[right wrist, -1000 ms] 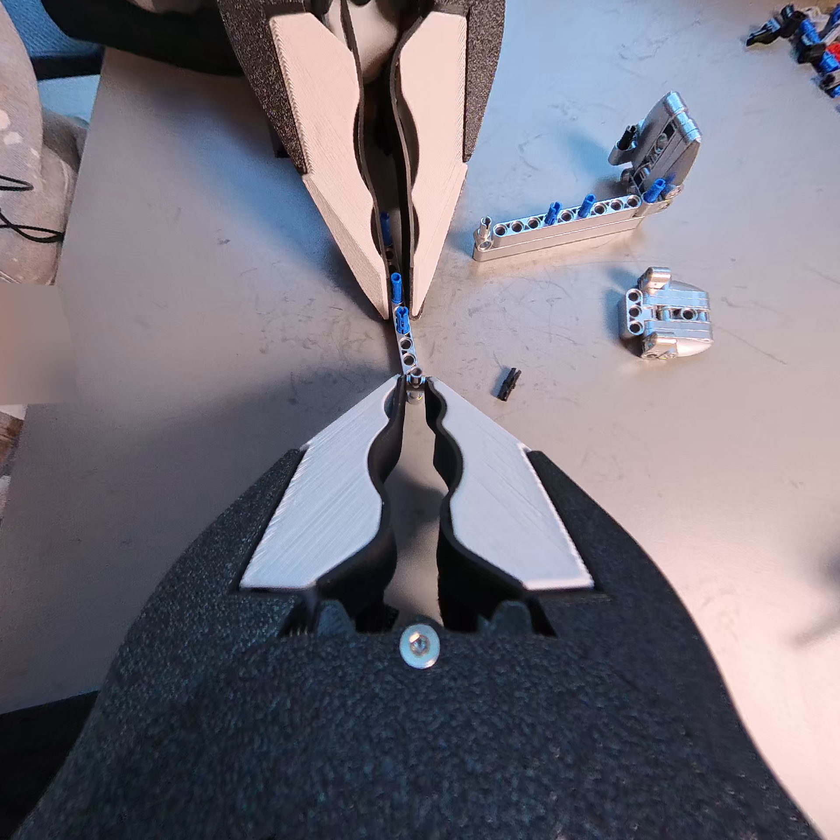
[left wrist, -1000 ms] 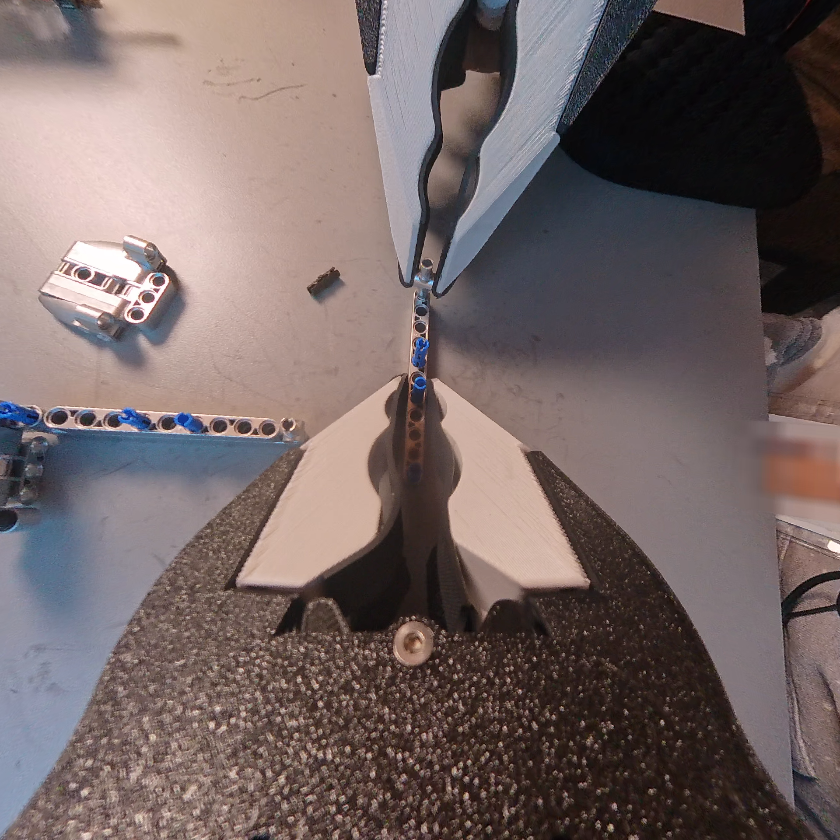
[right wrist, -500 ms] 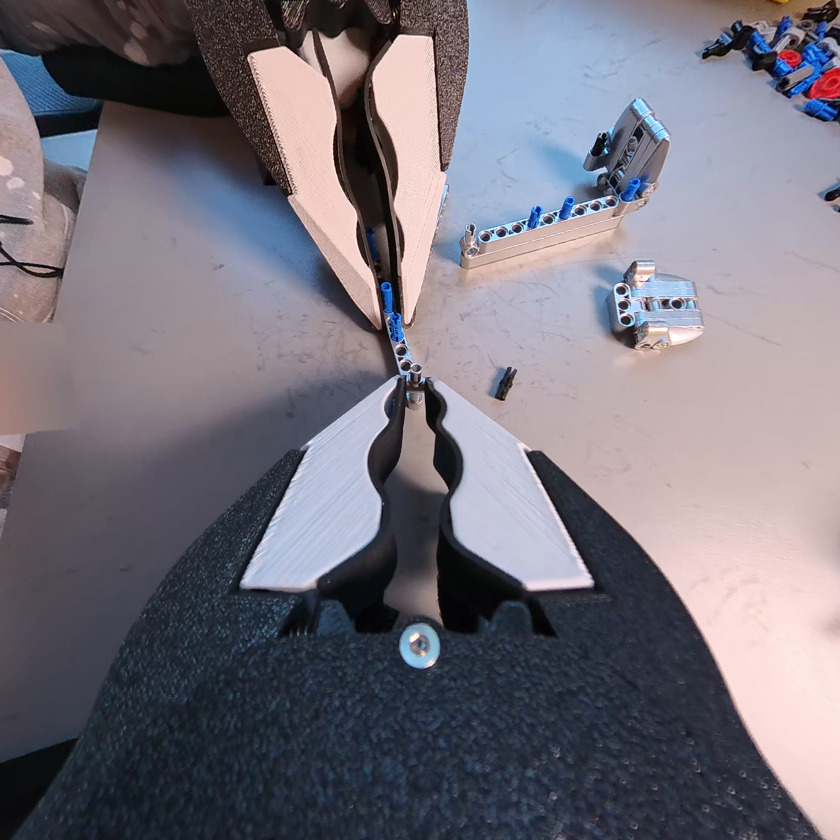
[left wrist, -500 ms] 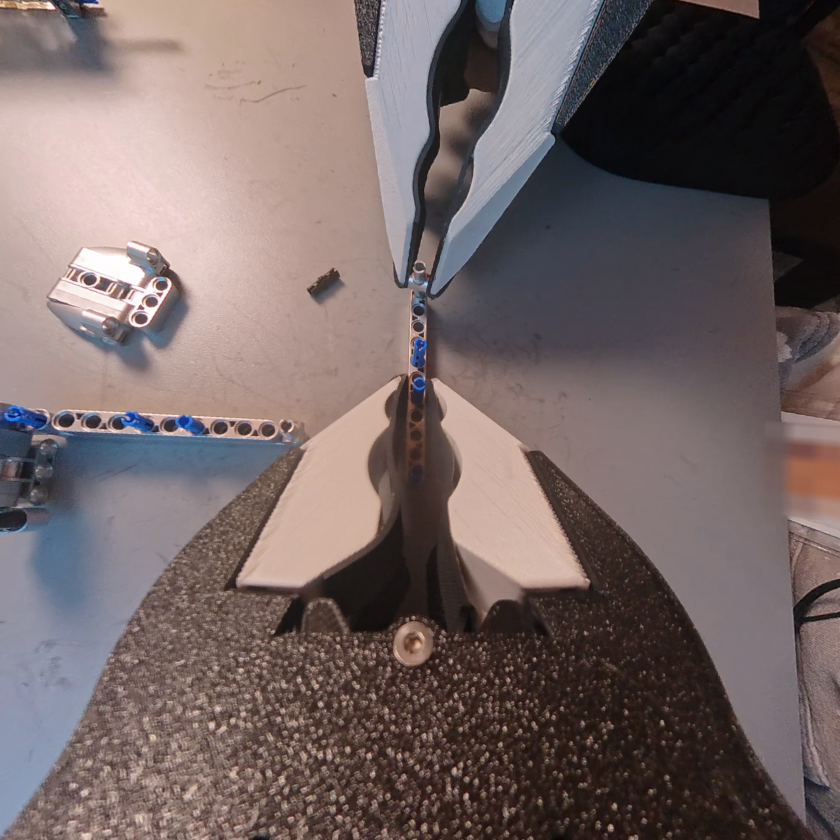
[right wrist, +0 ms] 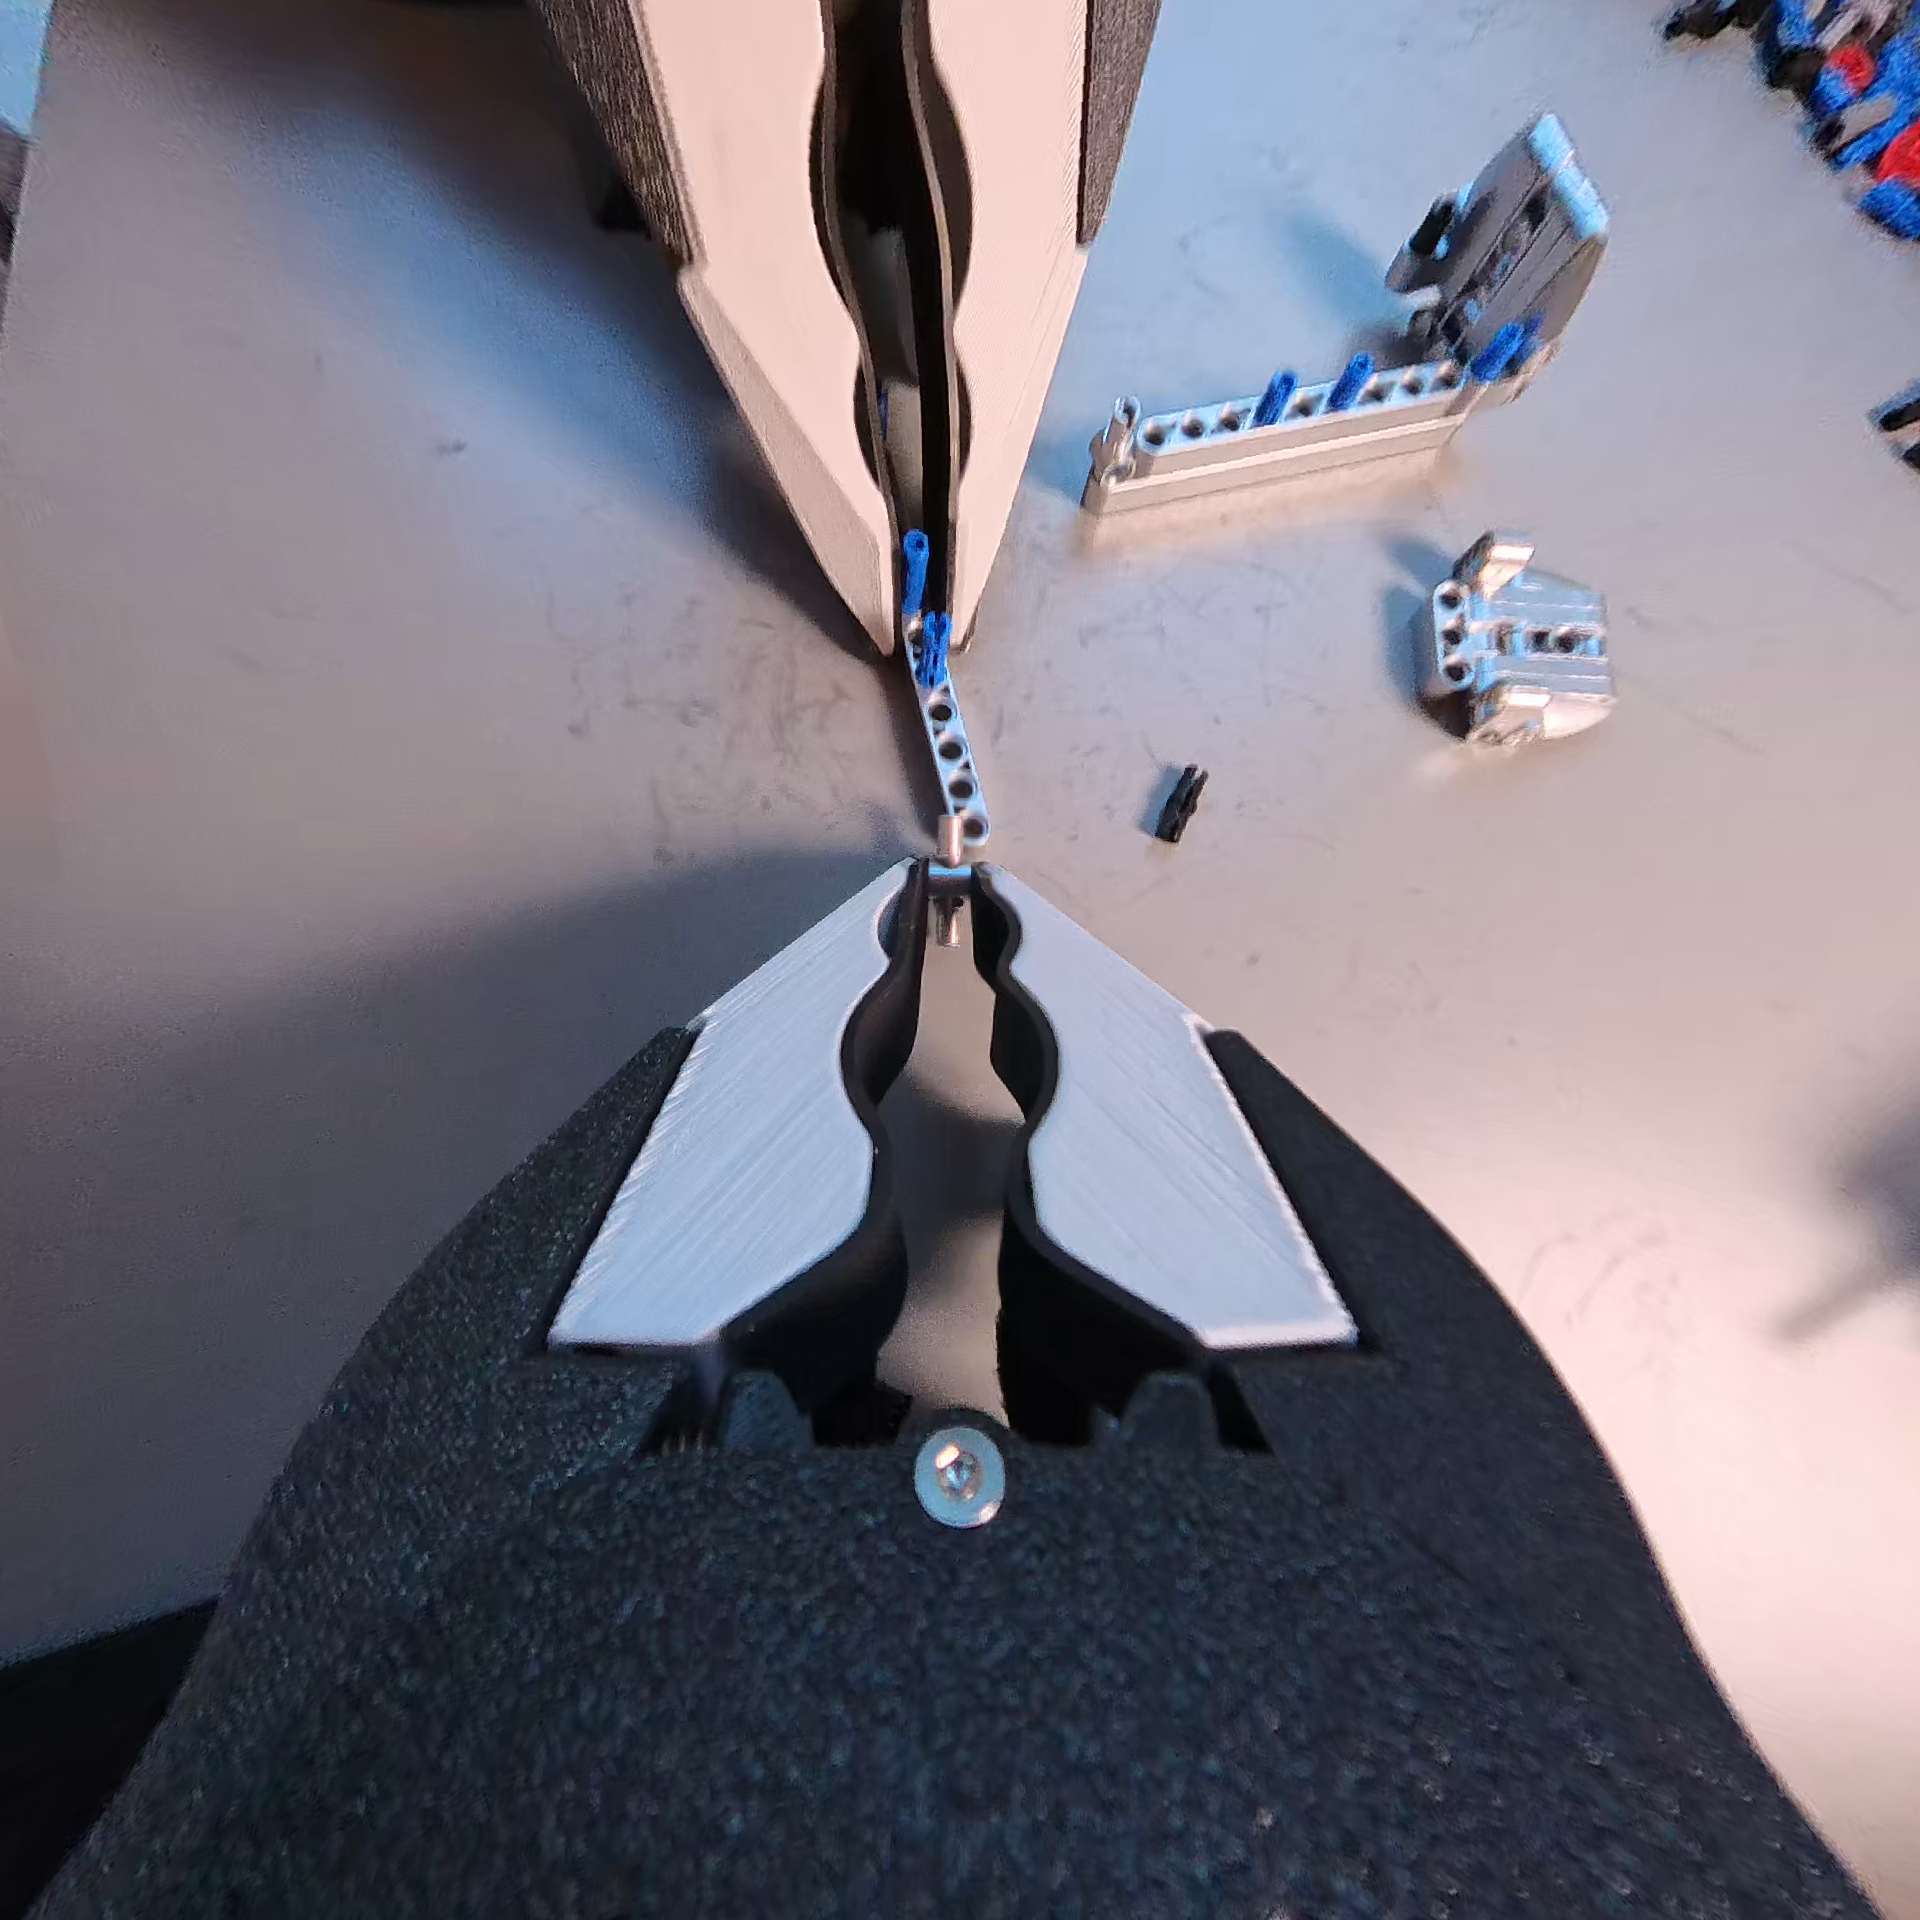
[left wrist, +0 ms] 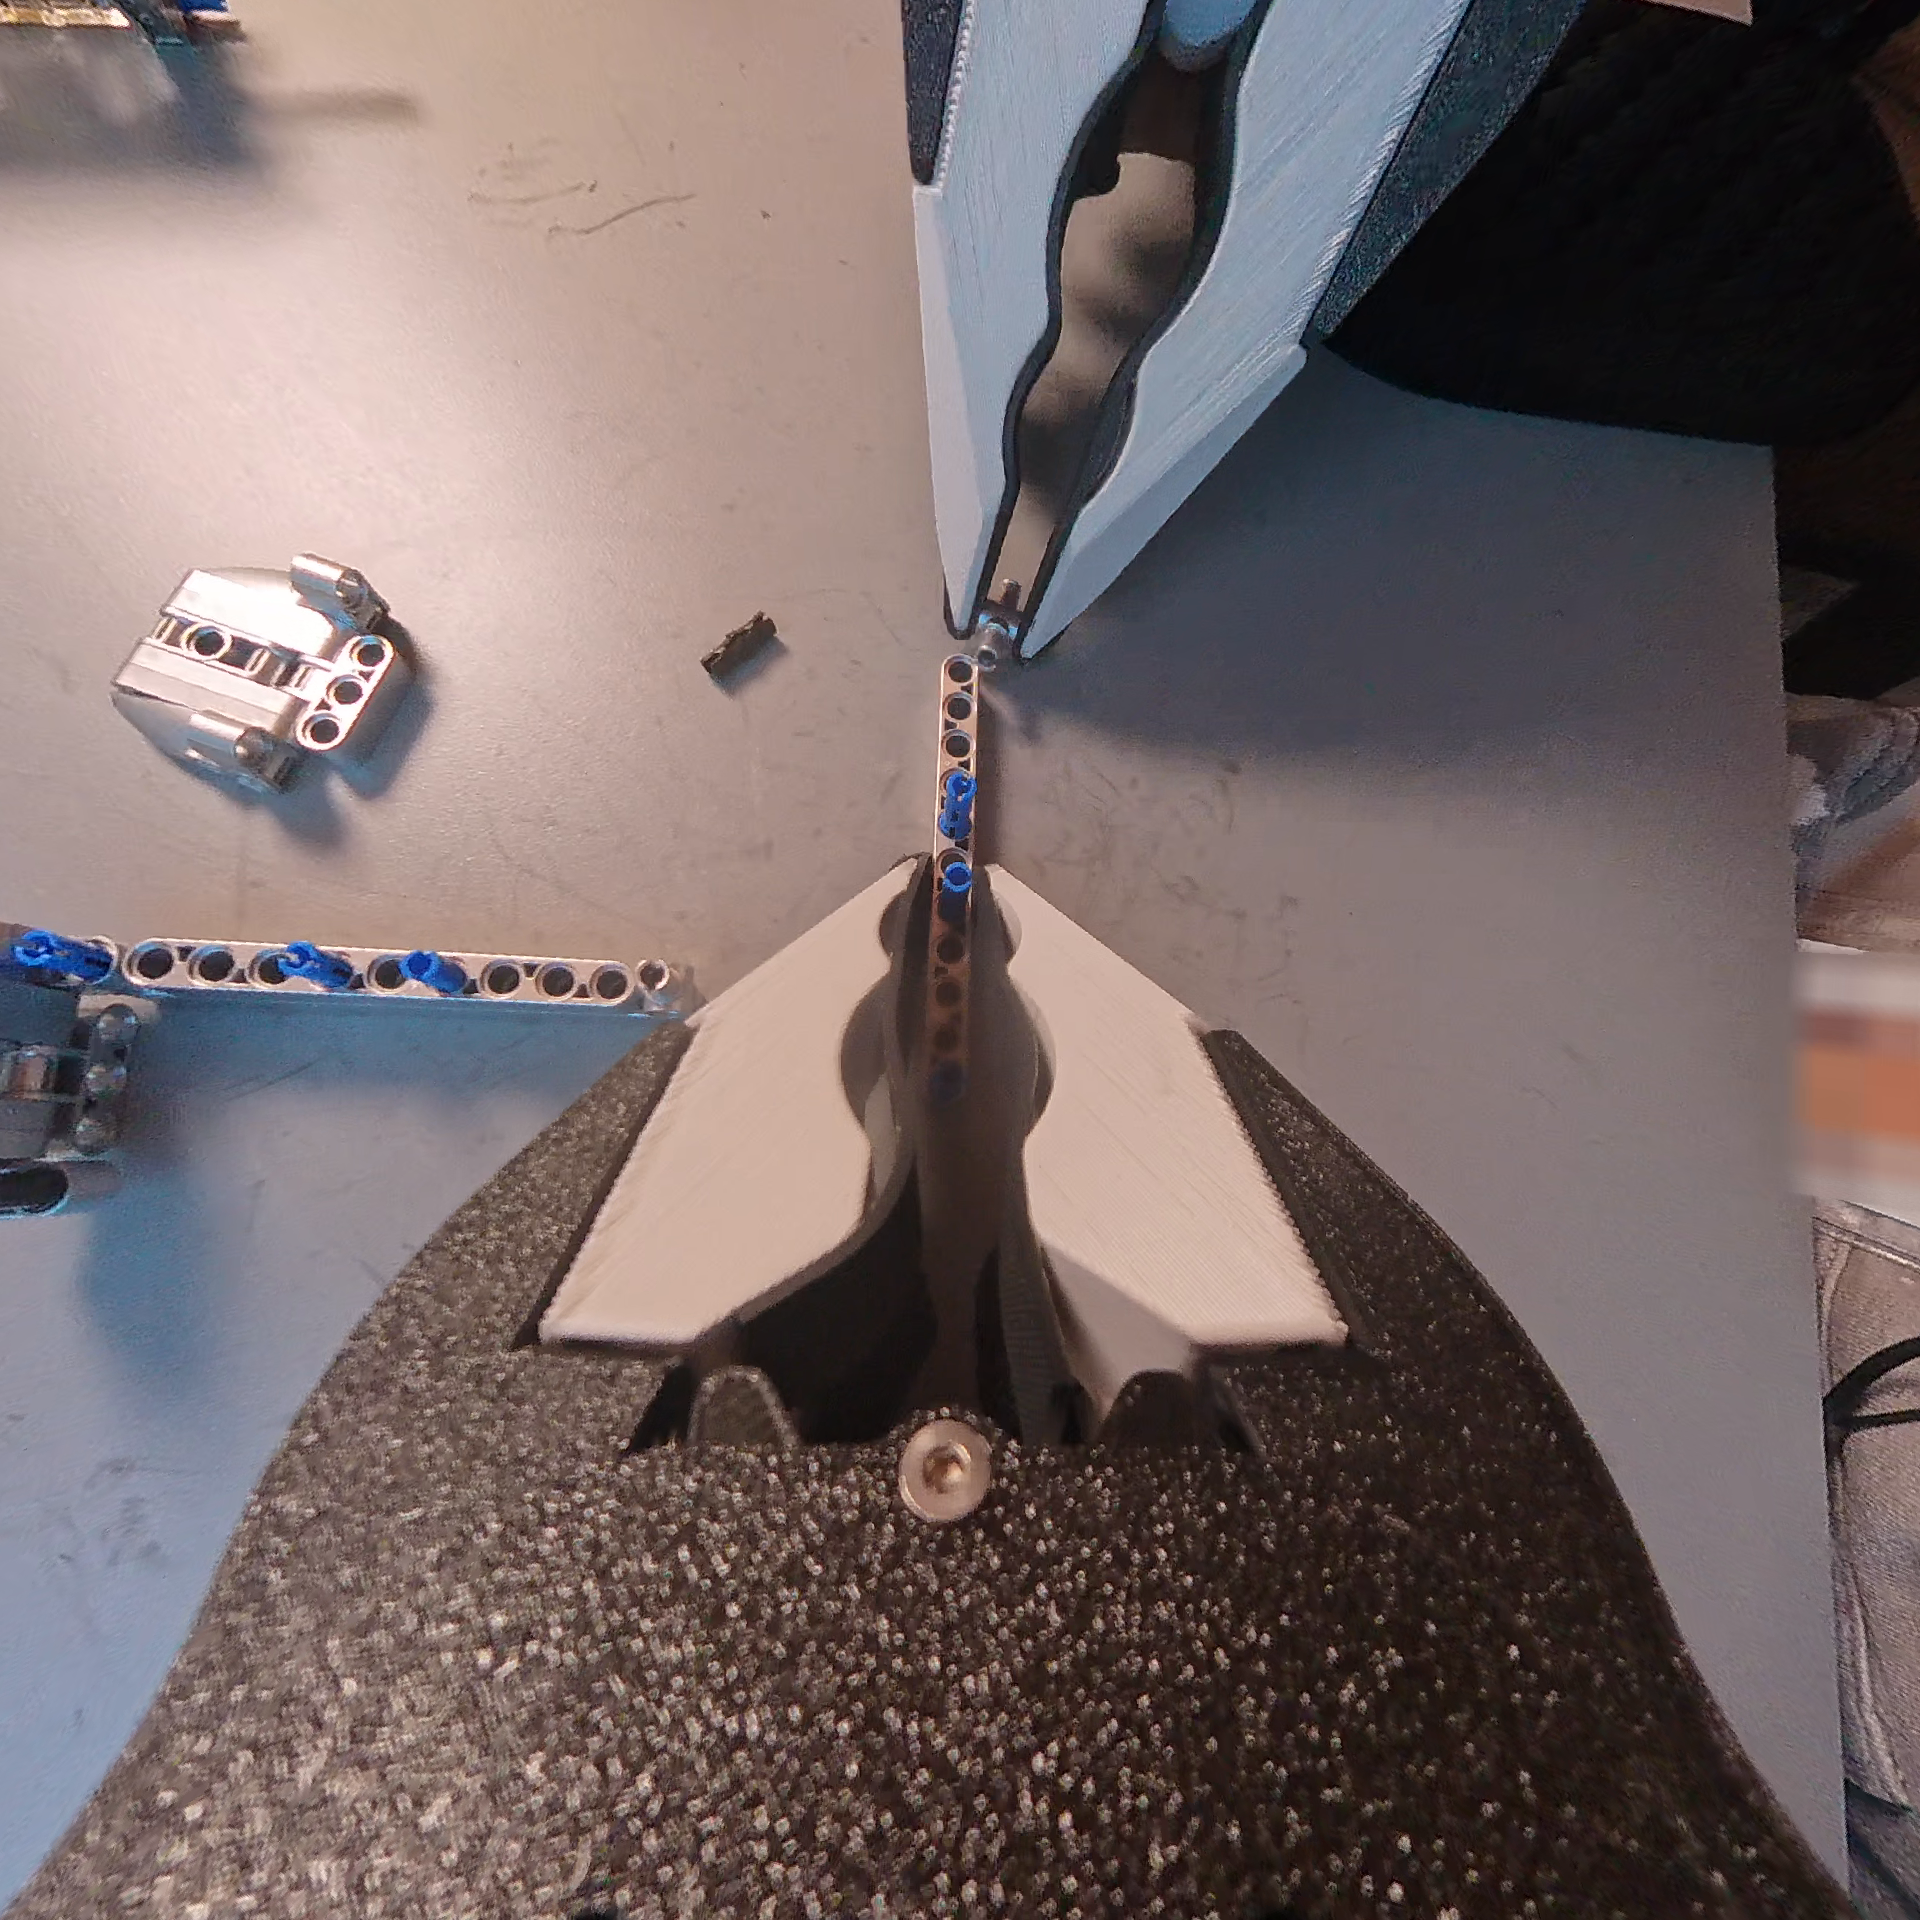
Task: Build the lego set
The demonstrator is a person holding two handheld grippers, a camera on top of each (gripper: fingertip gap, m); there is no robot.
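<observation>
- My left gripper (left wrist: 951, 883): speckled black textured body, pale grey ridged jaws with wavy black inner edges, one silver screw.
- My right gripper (right wrist: 948, 878): matching black body, lighter striated jaws, one silver screw.

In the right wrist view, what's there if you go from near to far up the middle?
Right gripper pinching a small grey pin → thin grey beam with holes → blue pins → left gripper shut on the beam.
</observation>
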